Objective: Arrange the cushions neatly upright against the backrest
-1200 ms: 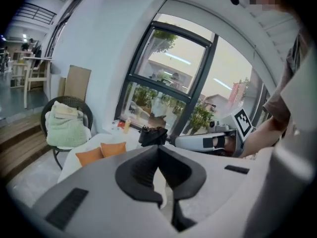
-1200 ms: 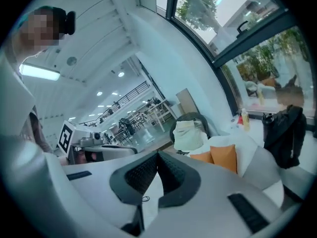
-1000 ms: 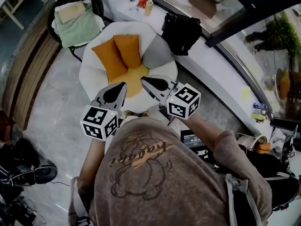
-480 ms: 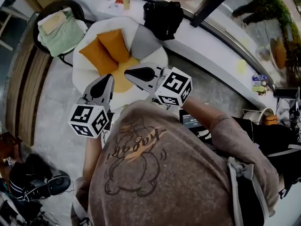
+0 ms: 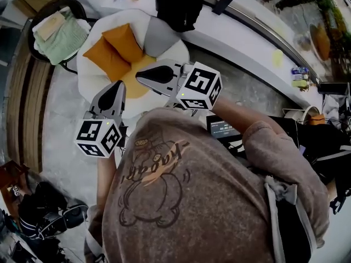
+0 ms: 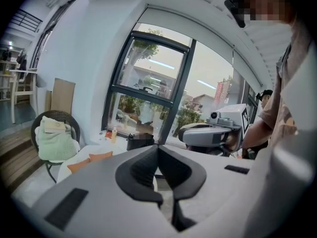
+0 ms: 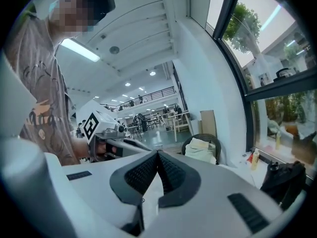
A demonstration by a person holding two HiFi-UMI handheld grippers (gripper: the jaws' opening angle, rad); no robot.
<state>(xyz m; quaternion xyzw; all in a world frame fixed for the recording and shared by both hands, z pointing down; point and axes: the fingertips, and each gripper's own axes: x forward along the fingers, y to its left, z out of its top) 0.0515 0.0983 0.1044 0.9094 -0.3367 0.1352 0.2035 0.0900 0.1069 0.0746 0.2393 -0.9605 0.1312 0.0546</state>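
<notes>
Head view is showing both my claws hanging in the air in front of my chest, over the near edge of the white round chair. My left claw is keeping its jaws pressed together, and nothing is sitting between them. My right claw is closed in the same way and is also carrying nothing; each gripper view is showing only the two dark pads meeting at their tips.

Two orange cushions are leaning side by side against the backrest, on the left part of the chair: one is lying nearer to me and the other is touching it further back. A gray cushion is leaning on the right part of the backrest, just beside the second orange one. A yellow seat pad is lying flat below them, partly under my claws in the picture.

Behind the chair a black bag is sitting on the white ledge along the window. To the left, a dark wicker chair is holding a folded green blanket.
</notes>
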